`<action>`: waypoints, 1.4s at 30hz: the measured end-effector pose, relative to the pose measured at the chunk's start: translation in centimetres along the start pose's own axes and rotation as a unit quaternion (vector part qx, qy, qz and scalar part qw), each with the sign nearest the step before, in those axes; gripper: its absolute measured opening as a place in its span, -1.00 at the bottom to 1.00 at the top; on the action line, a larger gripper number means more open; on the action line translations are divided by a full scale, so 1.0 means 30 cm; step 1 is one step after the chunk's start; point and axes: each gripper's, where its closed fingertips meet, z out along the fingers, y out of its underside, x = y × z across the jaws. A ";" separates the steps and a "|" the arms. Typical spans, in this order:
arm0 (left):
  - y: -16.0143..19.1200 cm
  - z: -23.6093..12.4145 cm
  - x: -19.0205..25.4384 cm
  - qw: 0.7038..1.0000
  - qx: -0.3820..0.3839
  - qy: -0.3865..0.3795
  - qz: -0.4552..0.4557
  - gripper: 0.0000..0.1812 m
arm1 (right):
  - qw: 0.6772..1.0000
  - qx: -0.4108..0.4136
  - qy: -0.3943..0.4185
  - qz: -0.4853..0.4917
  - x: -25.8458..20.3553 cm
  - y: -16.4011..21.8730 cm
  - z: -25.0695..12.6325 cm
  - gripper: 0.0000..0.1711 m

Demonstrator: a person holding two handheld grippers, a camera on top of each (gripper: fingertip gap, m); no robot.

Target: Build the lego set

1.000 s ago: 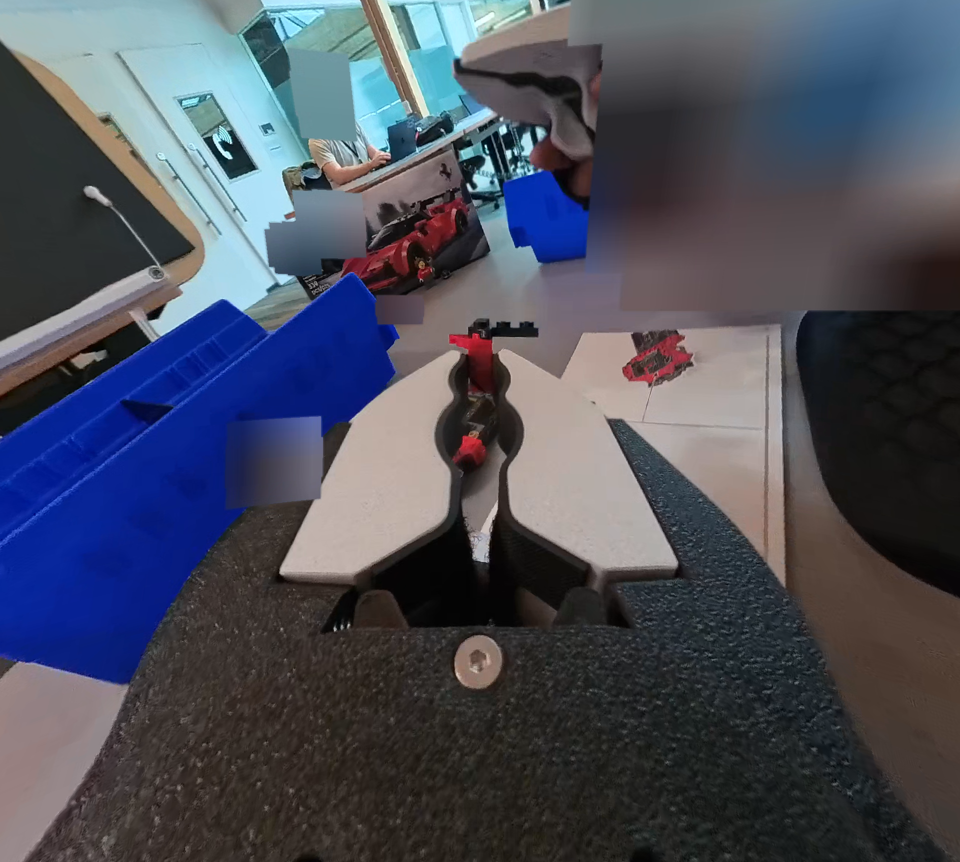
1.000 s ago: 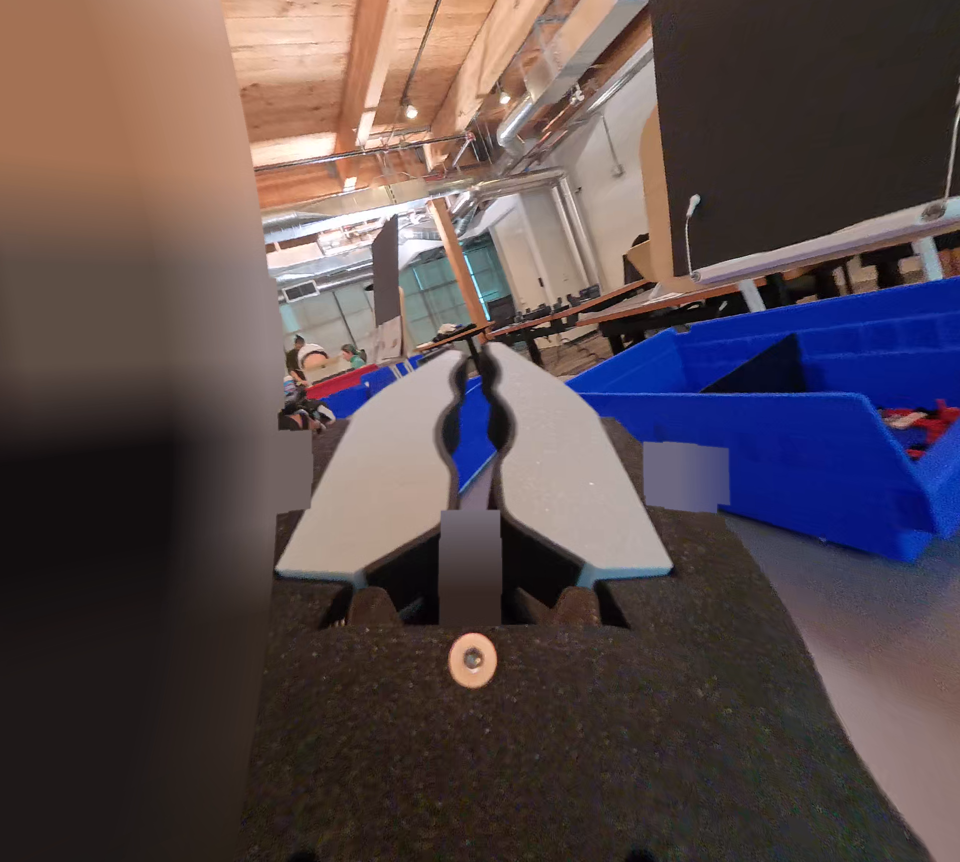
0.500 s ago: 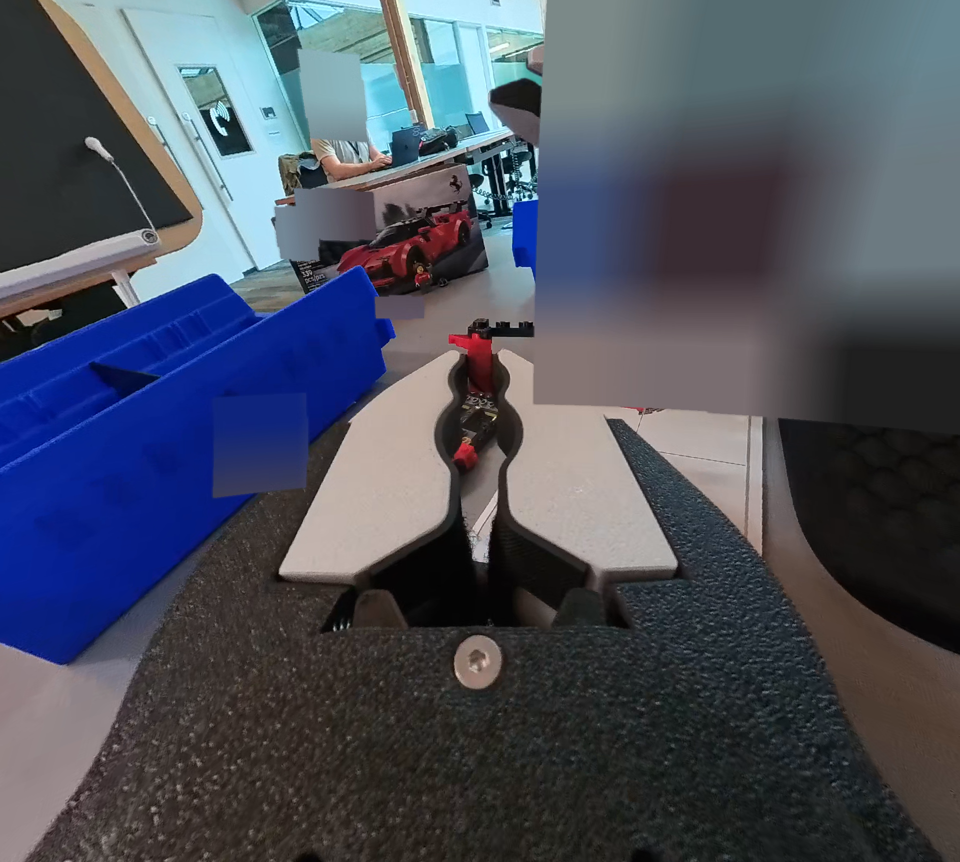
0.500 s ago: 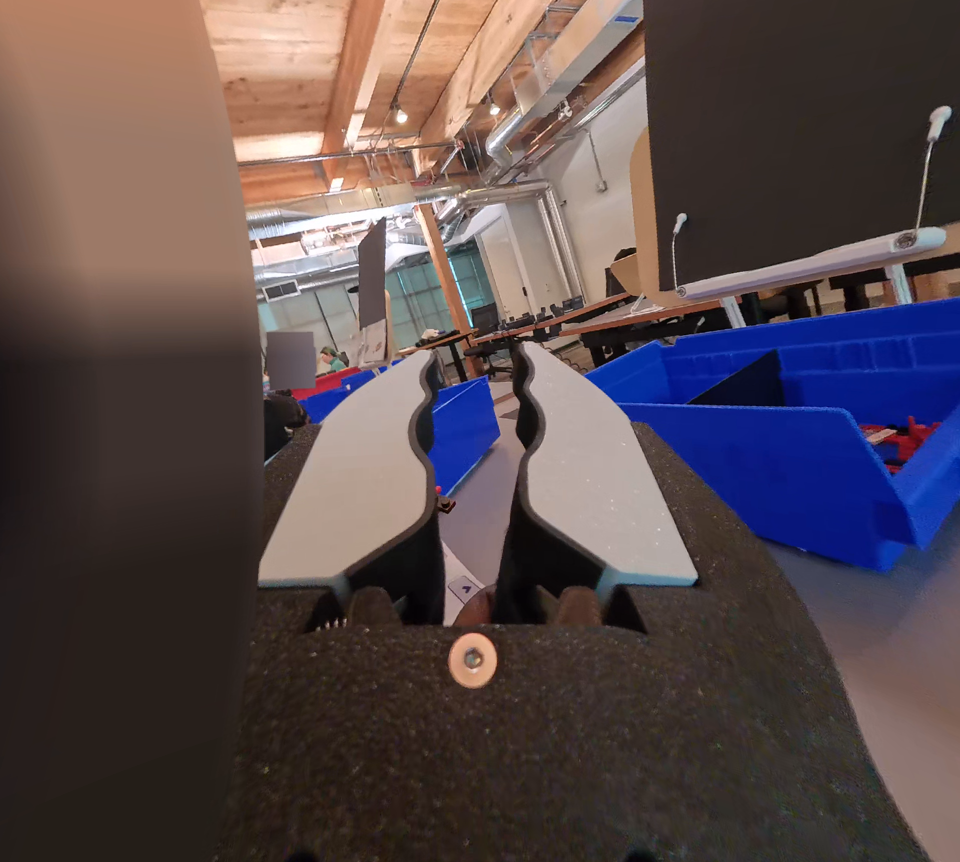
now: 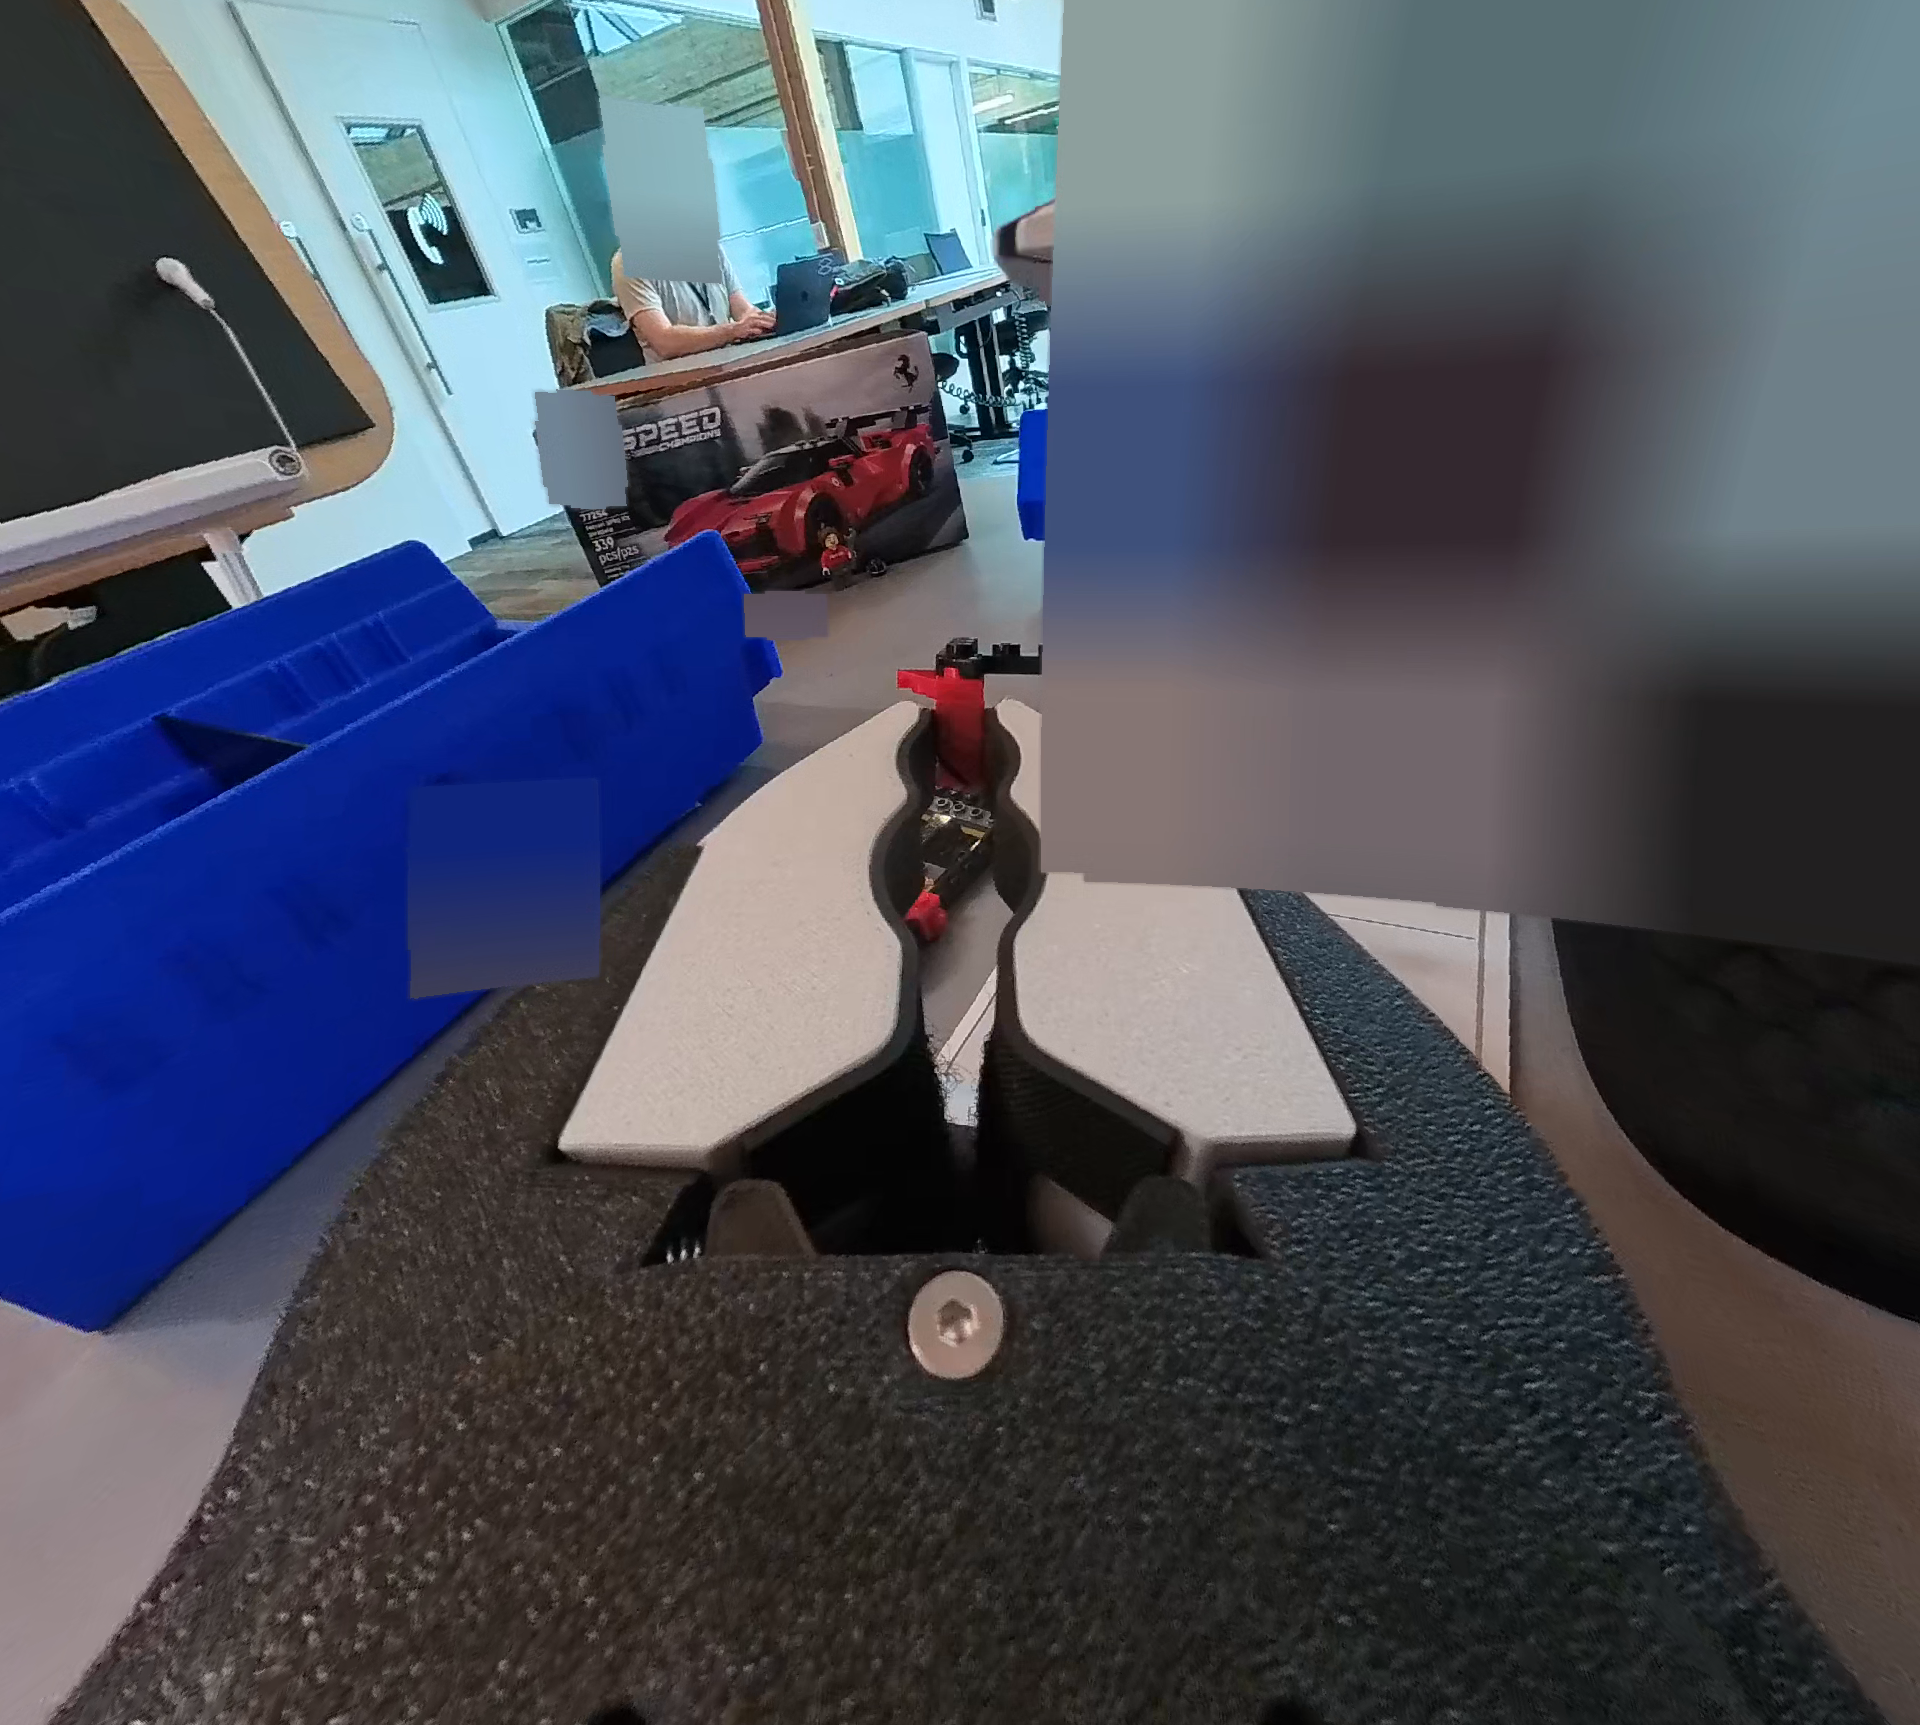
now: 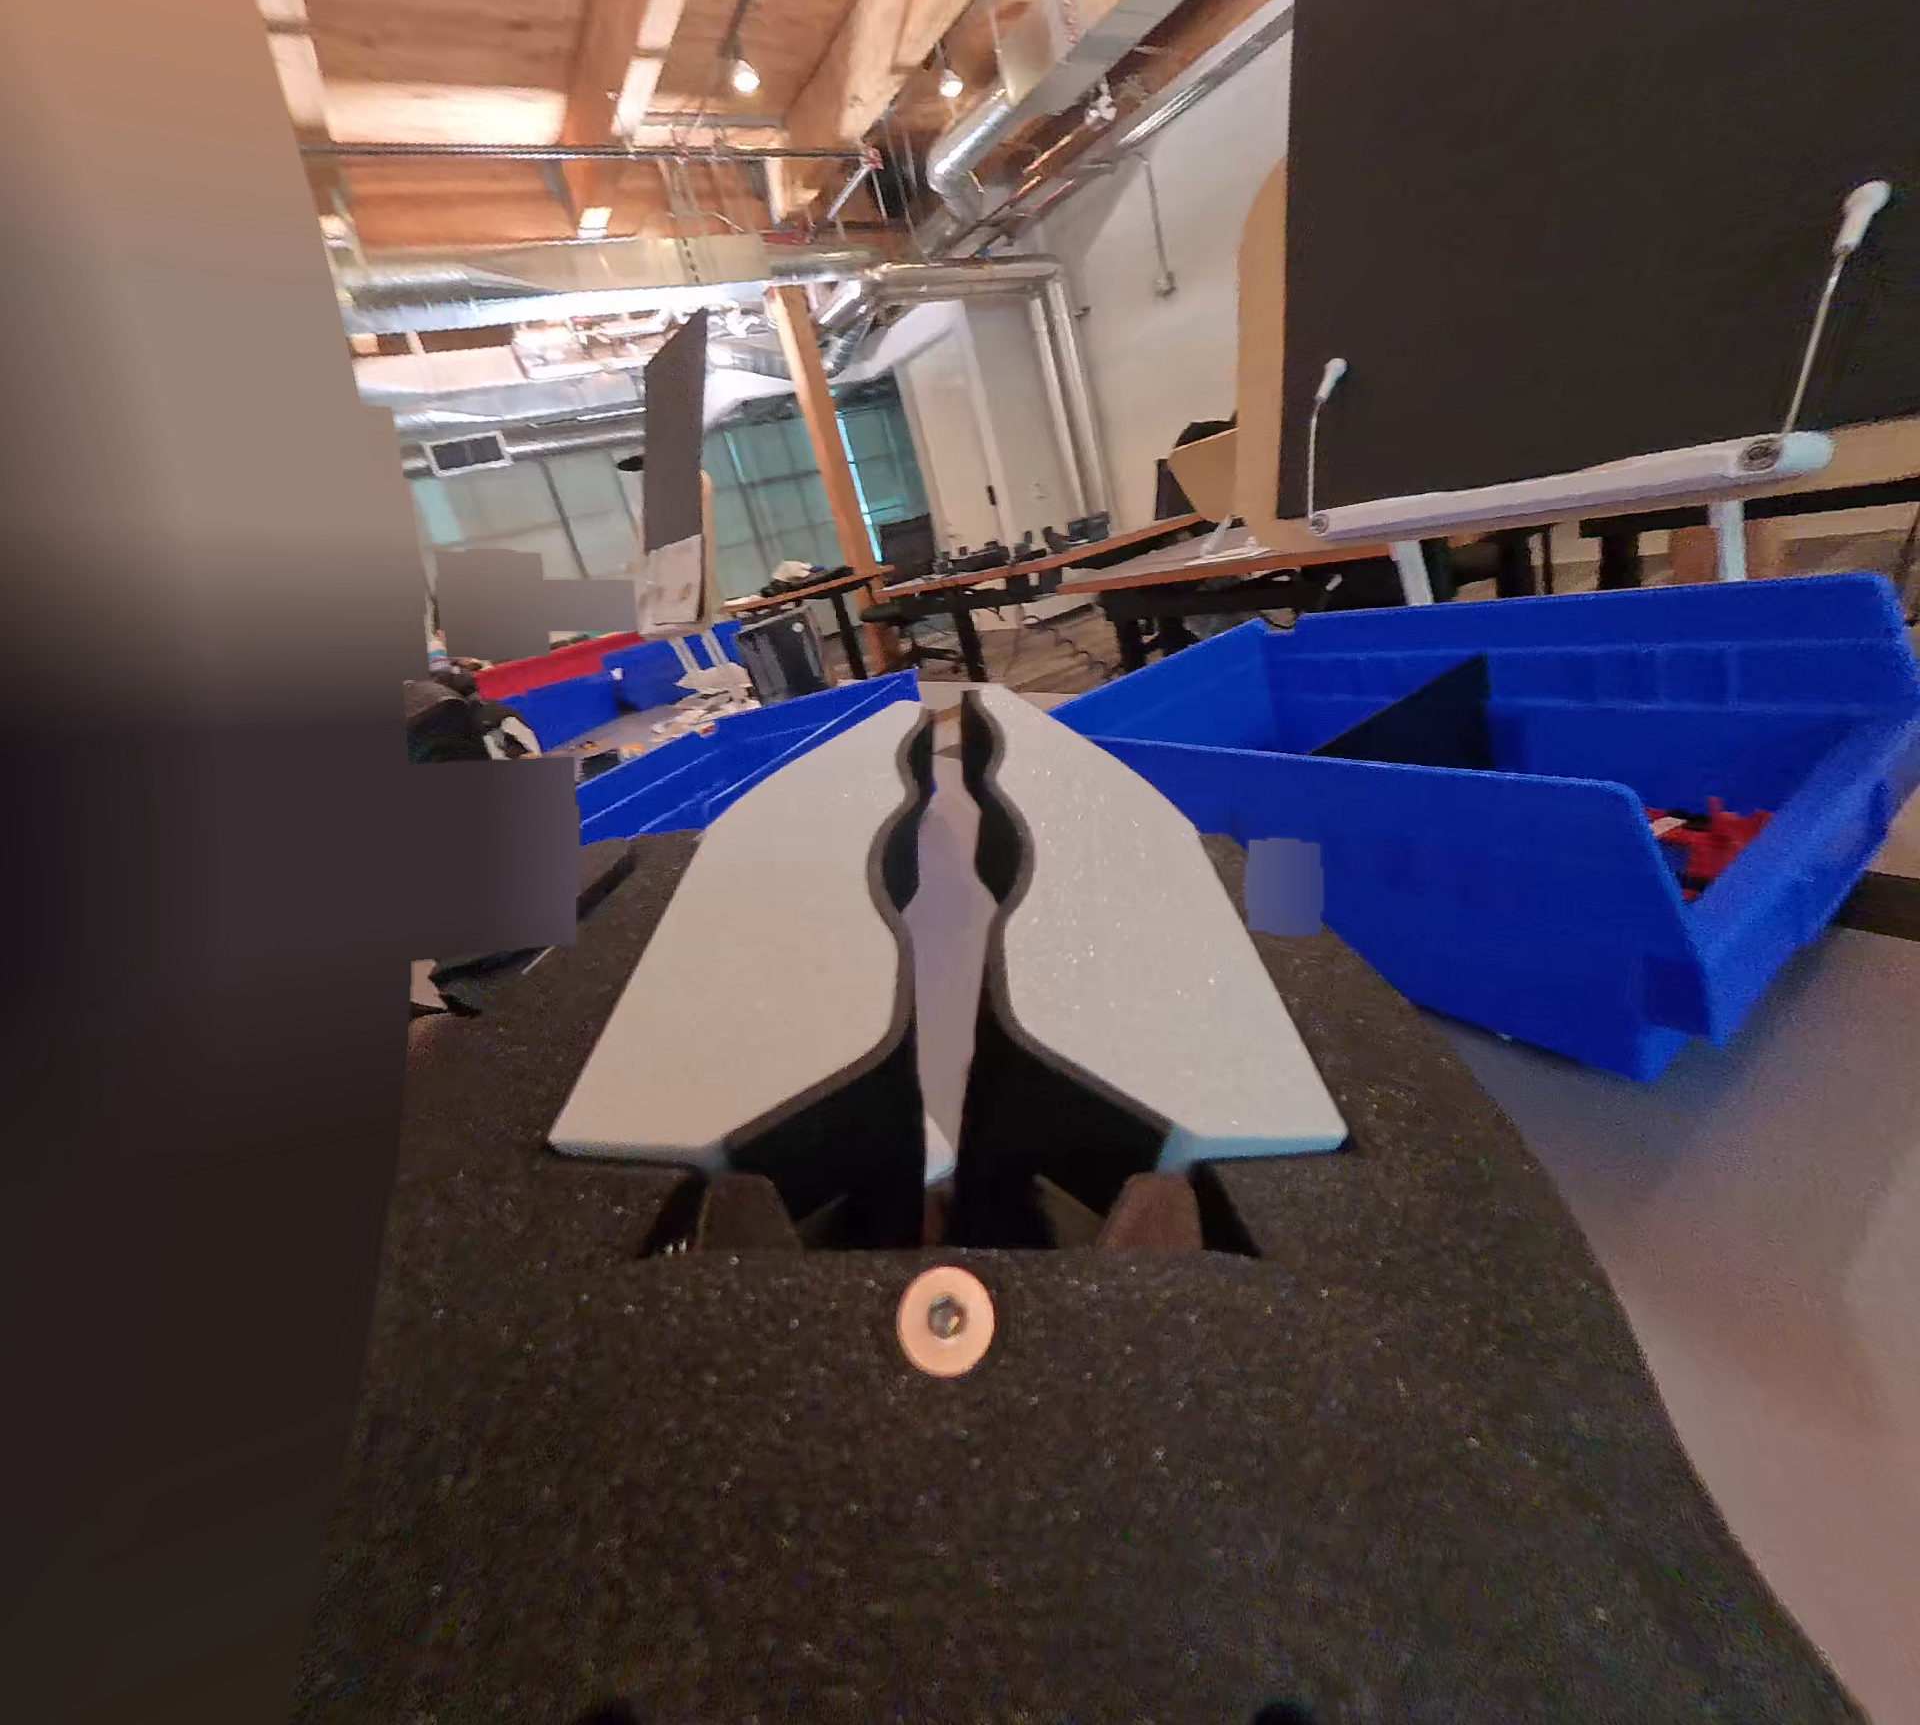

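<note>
In the left wrist view my left gripper (image 5: 961,717) is shut on a small lego assembly (image 5: 958,740). Its red upright part is pinched at the fingertips, a black studded piece (image 5: 987,659) sticks out on top, and black and red parts hang back between the fingers. In the right wrist view my right gripper (image 6: 943,711) has its fingers drawn together to a narrow slit, and I see nothing between them. It hovers low over the grey table (image 6: 1714,1156). A large blurred patch hides the right side of the left wrist view.
A blue bin (image 5: 312,823) stands to the left, with the lego set's box (image 5: 800,470) behind it. In the right wrist view a blue bin (image 6: 1455,844) at the right holds red pieces (image 6: 1704,834), and another blue bin (image 6: 727,761) lies ahead. A black mat (image 5: 1766,1104) lies at the right. Spacing between my two grippers at the tips: around 11 cm.
My right gripper's fingers were together, spread wide half a second ago, and have closed again to a narrow slit. My left gripper keeps its hold on the assembly and has shifted slightly.
</note>
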 end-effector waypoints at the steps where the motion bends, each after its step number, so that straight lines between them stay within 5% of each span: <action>1: 0.000 0.000 0.000 1.000 0.000 0.000 -0.002 -0.92 | 1.000 0.001 0.003 -0.003 0.000 -0.001 0.002 -0.86; 4: 0.002 0.000 -0.001 1.000 -0.001 0.001 -0.004 -0.92 | 1.000 -0.003 -0.007 0.016 -0.003 0.006 0.008 -0.75; 6: 0.003 0.000 -0.001 1.000 -0.002 0.001 -0.004 -0.92 | 1.000 -0.001 -0.021 0.024 -0.012 0.006 0.004 -0.98; 17: -0.006 -0.006 -0.013 0.999 0.015 0.008 -0.050 -0.92 | 0.992 -0.110 -0.048 -0.042 -0.067 0.123 0.040 -0.96; 21: -0.045 -0.014 0.030 0.991 0.054 0.069 -0.096 -0.92 | 0.980 -0.165 -0.094 -0.067 -0.121 0.191 0.051 -0.76; 31: -0.048 -0.014 0.105 0.969 0.052 0.168 -0.173 -0.92 | 0.952 -0.225 -0.159 -0.133 -0.201 0.275 0.038 -0.83; 42: -0.048 -0.010 0.125 0.981 0.046 0.161 -0.101 -0.68 | 0.969 -0.161 -0.182 -0.036 -0.201 0.187 0.025 -0.89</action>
